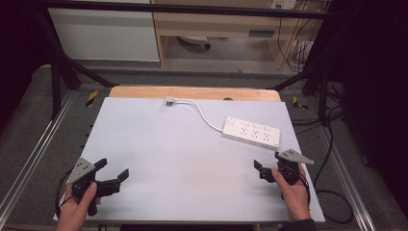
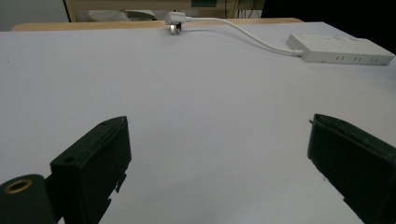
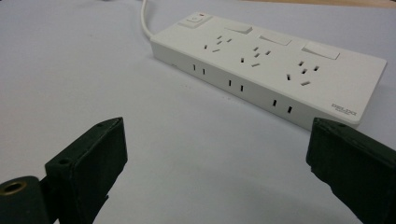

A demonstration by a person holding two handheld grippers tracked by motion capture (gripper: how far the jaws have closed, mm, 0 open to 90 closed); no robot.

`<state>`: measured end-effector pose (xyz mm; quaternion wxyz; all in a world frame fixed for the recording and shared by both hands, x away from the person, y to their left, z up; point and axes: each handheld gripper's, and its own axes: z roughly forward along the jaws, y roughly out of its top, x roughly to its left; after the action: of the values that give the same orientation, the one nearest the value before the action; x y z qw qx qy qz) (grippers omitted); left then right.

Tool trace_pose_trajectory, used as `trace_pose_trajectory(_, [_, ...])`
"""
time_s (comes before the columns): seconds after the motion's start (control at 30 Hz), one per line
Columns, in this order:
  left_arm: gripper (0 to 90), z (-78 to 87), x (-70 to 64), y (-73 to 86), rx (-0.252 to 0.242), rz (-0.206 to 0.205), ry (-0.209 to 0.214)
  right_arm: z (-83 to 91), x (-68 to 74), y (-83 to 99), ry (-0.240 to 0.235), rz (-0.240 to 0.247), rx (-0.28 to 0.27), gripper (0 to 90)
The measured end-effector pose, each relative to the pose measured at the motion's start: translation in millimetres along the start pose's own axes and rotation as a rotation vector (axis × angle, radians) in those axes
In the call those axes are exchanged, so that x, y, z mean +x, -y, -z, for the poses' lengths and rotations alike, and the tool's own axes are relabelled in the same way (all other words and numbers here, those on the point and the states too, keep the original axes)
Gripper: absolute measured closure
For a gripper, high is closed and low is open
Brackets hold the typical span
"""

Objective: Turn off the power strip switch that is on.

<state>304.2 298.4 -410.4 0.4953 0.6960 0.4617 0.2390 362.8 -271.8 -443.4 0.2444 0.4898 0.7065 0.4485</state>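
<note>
High view, left to right: left gripper (image 1: 114, 172), jaws spread and empty, rests at the near left of the table (image 1: 159, 144); the plug (image 1: 169, 100) lies at the far edge, its cord (image 1: 204, 114) running to the power strip (image 1: 251, 132) at right, just beyond the right gripper (image 1: 268, 167), likewise spread and empty. A sound approach likely squares the right gripper across the strip's narrow width before closing.
</note>
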Motion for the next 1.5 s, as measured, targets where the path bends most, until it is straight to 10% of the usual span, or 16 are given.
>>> trace_pose_trajectory(1.5, [5.9,-1.2,0.7,3.3,0.034,0.007,-0.021,9.9,14.0,-46.3,0.036,0.017,-0.155,4.5])
